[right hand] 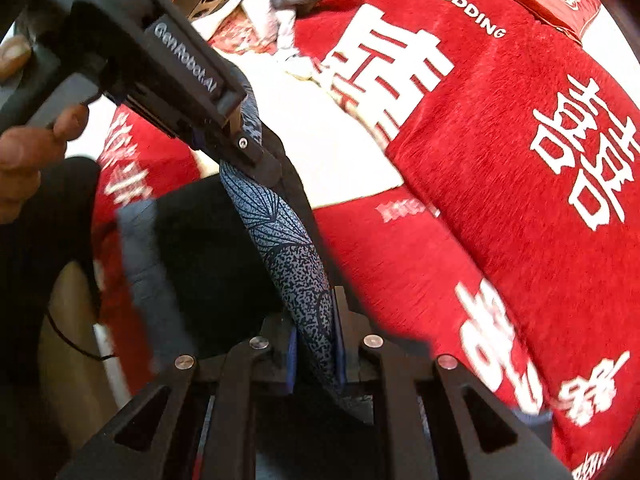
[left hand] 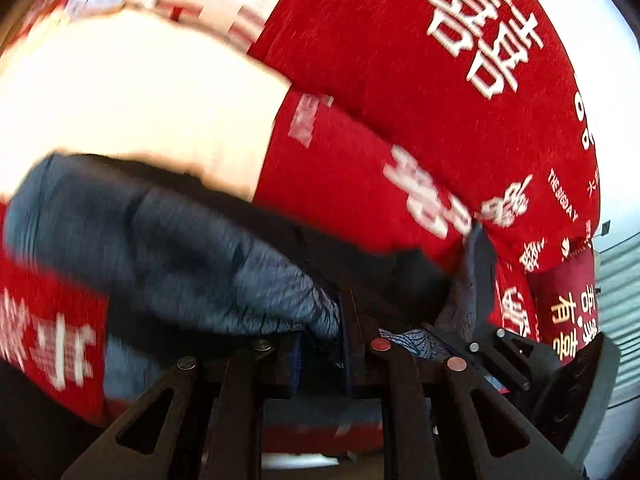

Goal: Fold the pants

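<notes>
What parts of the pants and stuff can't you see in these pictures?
- Left wrist view: most of the pants are smeared by motion blur, so their pattern is unreadable there.
- Right wrist view: the pants run behind the left gripper, and their lower part sinks into dark shadow.
- Both views: the red blanket is cut off by the fisheye edge.
- The right gripper blocks whatever is below it.

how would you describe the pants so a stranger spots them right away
Start from the red bedspread with big white characters. Above it, both grippers pinch the dark blue-grey pants. Their fine leaf-vein and speckle print is the only dark fabric beside the red cover and cream patch.
</notes>
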The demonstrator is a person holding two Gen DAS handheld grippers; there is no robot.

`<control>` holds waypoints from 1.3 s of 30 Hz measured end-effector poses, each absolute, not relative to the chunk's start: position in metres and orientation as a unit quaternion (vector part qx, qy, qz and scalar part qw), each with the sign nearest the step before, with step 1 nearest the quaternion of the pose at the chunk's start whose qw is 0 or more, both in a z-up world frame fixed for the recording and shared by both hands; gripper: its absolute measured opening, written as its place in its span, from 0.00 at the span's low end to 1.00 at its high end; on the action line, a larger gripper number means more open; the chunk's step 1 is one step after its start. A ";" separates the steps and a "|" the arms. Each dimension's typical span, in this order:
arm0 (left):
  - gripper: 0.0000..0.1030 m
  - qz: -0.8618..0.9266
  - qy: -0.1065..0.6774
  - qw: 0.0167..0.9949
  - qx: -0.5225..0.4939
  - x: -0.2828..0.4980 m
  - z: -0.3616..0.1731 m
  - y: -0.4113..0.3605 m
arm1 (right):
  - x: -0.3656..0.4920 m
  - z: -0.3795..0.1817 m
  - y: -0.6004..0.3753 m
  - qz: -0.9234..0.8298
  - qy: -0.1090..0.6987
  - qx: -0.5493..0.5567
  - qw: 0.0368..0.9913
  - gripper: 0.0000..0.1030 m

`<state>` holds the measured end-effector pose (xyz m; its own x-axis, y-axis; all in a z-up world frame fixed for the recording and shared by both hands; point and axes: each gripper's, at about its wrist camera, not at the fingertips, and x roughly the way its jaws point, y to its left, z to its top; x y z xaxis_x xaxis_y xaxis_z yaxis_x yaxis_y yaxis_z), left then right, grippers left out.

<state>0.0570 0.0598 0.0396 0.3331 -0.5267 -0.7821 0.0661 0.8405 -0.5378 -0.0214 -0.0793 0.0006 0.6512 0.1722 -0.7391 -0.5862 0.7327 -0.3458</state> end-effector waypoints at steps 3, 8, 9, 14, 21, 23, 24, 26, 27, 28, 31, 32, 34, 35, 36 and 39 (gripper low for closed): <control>0.17 -0.181 0.581 0.759 -0.233 0.035 -0.006 0.072 | -0.038 -0.047 -0.072 0.189 0.389 -0.287 0.855 0.16; 0.25 -0.182 0.588 0.724 -0.312 0.017 -0.041 0.098 | -0.049 -0.070 -0.061 0.127 0.369 -0.312 0.866 0.17; 0.33 -0.174 0.586 0.725 -0.316 0.015 -0.038 0.103 | -0.051 -0.071 -0.060 0.118 0.366 -0.319 0.866 0.17; 0.58 -0.119 0.569 0.757 -0.297 -0.003 -0.013 0.135 | -0.065 -0.064 -0.056 0.118 0.365 -0.351 0.854 0.27; 0.58 -0.114 0.534 0.797 -0.258 0.019 0.022 0.128 | -0.060 0.007 -0.100 0.168 0.357 -0.142 0.908 0.68; 0.58 -0.132 0.530 0.804 -0.236 0.036 0.023 0.104 | -0.038 0.008 -0.110 0.138 0.362 -0.111 0.915 0.68; 0.58 -0.137 0.535 0.803 -0.223 0.042 0.021 0.090 | -0.025 0.002 -0.113 0.122 0.374 -0.099 0.914 0.68; 0.58 -0.139 0.564 0.790 -0.197 0.049 0.008 0.068 | -0.004 -0.016 -0.117 0.089 0.419 -0.080 0.900 0.68; 0.58 -0.137 0.580 0.783 -0.178 0.049 0.000 0.060 | 0.000 -0.032 -0.120 0.071 0.453 -0.073 0.886 0.68; 0.58 -0.133 0.593 0.779 -0.155 0.046 -0.009 0.052 | -0.001 -0.041 -0.122 0.062 0.471 -0.071 0.877 0.68; 0.58 -0.133 0.577 0.801 -0.093 0.030 -0.011 0.038 | -0.024 -0.048 -0.134 0.064 0.466 -0.046 0.881 0.67; 0.58 -0.132 0.576 0.805 -0.060 0.025 -0.009 0.030 | -0.029 -0.042 -0.139 0.066 0.465 -0.035 0.882 0.67; 0.58 -0.136 0.574 0.806 -0.051 0.024 -0.003 0.025 | -0.032 -0.023 -0.157 0.048 0.444 -0.009 0.895 0.68; 0.58 -0.141 0.578 0.802 -0.055 0.027 -0.001 0.020 | -0.030 -0.014 -0.168 0.030 0.431 -0.001 0.902 0.68; 0.58 -0.143 0.582 0.799 -0.057 0.030 0.000 0.016 | -0.021 -0.004 -0.187 -0.002 0.417 0.009 0.909 0.70; 0.72 -0.142 0.578 0.802 -0.047 0.040 0.008 -0.001 | 0.018 0.008 -0.242 -0.102 0.410 0.053 0.905 0.80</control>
